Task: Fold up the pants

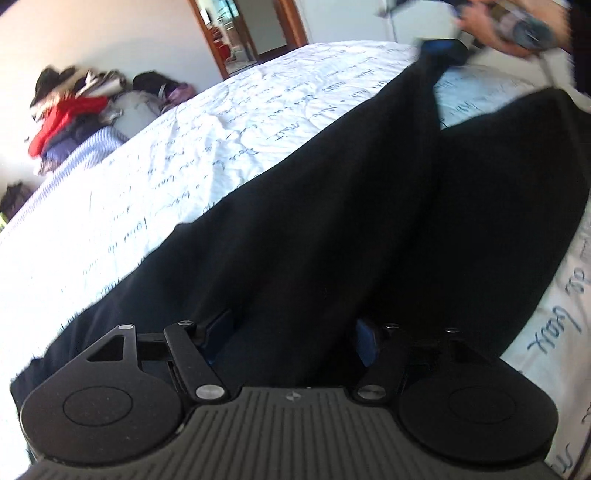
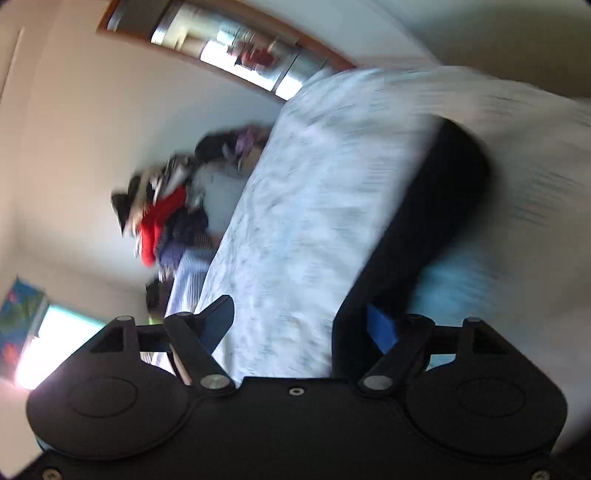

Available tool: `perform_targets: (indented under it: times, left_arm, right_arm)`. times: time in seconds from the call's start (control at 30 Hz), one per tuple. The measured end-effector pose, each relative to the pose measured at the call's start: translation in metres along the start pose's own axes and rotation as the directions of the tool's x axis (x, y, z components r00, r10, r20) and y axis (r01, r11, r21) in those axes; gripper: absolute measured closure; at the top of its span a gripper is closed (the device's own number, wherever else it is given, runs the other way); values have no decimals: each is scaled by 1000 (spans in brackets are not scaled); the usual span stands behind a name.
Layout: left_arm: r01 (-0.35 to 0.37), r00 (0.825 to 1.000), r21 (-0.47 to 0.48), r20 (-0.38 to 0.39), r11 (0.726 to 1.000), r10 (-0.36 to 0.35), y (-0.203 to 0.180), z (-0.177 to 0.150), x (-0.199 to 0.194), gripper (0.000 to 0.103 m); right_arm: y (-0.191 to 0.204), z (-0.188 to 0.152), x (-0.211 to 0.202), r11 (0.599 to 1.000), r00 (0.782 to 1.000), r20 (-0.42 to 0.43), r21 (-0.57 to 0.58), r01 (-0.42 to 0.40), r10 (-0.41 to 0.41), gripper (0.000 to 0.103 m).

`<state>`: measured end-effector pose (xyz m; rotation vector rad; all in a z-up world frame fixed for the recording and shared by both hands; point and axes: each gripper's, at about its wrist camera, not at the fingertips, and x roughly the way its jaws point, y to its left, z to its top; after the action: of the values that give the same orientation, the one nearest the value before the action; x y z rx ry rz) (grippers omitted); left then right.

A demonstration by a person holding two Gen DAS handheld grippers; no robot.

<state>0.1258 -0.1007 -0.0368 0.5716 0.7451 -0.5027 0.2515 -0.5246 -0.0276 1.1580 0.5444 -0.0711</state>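
Observation:
Black pants [image 1: 332, 206] lie lengthwise on a white bedsheet with blue handwriting [image 1: 184, 155]. My left gripper [image 1: 293, 332] is low over the near end of the pants, its blue-padded jaws spread wide with cloth between them. In the left wrist view my right gripper [image 1: 443, 50] is at the far end, where the cloth rises to its blue pads. The right wrist view is blurred and tilted; there the right gripper [image 2: 303, 325] has its jaws wide apart, and the black pants [image 2: 424, 229] hang against its right finger [image 2: 382, 328].
A pile of clothes with a red garment [image 1: 70, 114] lies beside the bed at the far left. A wooden-framed doorway [image 1: 247, 33] stands behind the bed. The person's hand [image 1: 517, 26] holds the right gripper at top right.

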Motion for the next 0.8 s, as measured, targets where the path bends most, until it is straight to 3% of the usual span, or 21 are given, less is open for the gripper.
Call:
perform_targets:
  times: [0.07, 0.1, 0.2, 0.3, 0.4, 0.5, 0.6, 0.7, 0.8]
  left_arm:
    - [9, 1000, -24, -7, 1000, -9, 4, 1, 1, 29]
    - [13, 1000, -29, -8, 1000, -13, 5, 0, -2, 29]
    - [24, 1000, -38, -10, 999, -24, 10, 2, -1, 28]
    - [33, 999, -53, -6, 998, -33, 13, 3, 1, 28]
    - [36, 999, -57, 5, 998, -36, 14, 1, 3, 28]
    - [35, 999, -62, 10, 997, -34, 12, 0, 3, 27]
    - [32, 999, -72, 8, 997, -31, 11, 0, 3, 26]
    - [31, 1000, -76, 5, 997, -30, 10, 0, 2, 25]
    - [29, 1000, -71, 9, 997, -28, 9, 1, 2, 24]
  right_arm:
    - [52, 14, 39, 976, 995, -93, -211, -52, 33, 22]
    - [73, 13, 46, 952, 995, -91, -298, -69, 44, 23]
    - [103, 4, 36, 920, 999, 18, -390, -33, 43, 23]
    - [94, -2, 13, 894, 994, 107, -447, 38, 12, 24]
    - [74, -9, 6, 882, 993, 107, -461, 96, -52, 25]
    - [39, 2, 22, 932, 999, -43, -361, -34, 20, 27]
    - [27, -1, 51, 958, 987, -122, -253, -132, 104, 27]
    - [45, -8, 95, 958, 992, -126, -283, -51, 16, 27]
    - [75, -17, 139, 896, 983, -66, -426, 127, -171, 27]
